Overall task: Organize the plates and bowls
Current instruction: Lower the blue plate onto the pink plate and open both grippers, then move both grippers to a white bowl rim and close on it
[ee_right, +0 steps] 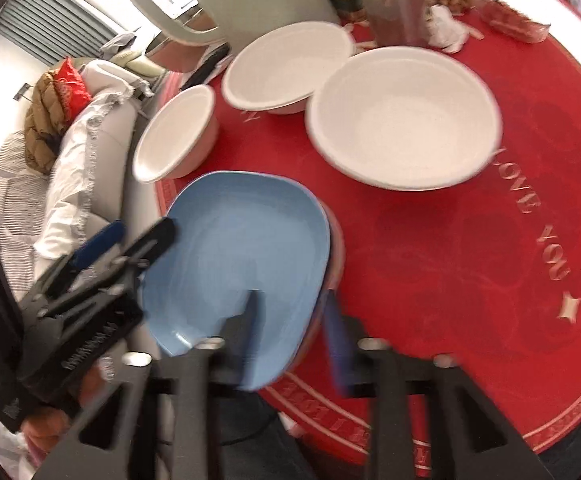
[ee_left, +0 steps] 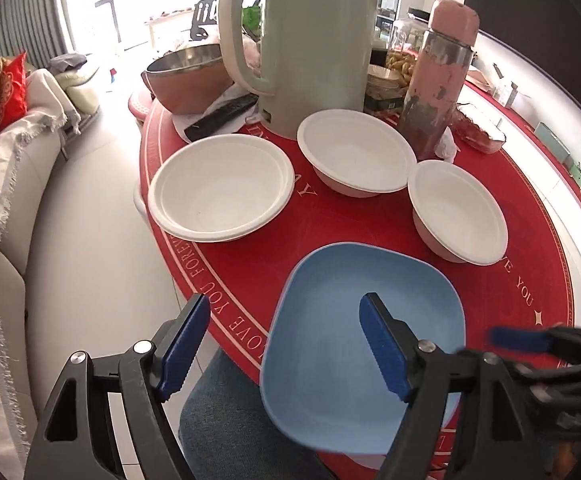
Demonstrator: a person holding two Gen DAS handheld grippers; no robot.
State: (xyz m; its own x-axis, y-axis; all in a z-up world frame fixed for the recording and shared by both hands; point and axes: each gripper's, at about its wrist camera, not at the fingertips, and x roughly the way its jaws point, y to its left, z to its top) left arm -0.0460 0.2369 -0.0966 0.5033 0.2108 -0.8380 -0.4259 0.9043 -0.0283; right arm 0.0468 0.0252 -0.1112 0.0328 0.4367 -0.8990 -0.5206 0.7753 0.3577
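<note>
A: Right, closest to us the blue plate [ee_left: 366, 360] lies at the near edge of the red tablecloth [ee_left: 490, 280], overhanging it slightly. Both tools?

B: The left gripper [ee_left: 286, 344] gapes wide, one finger over the plate, clamping nothing. The right gripper [ee_right: 294, 344] straddles the plate's rim, jaws parted, not pinching.

A: Next, I'd judge, the bowls.

B: Yes. Beyond stand three white bowls [ee_left: 220, 188], apart, before the kettle [ee_left: 314, 40]. Grip one rim squarely, lift straight, then nest.

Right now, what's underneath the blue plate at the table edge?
The blue plate lies on the red tablecloth, its near edge overhanging the table. In the right wrist view a pinkish rim peeks out beneath it, likely another plate; the rest is covered.
</note>
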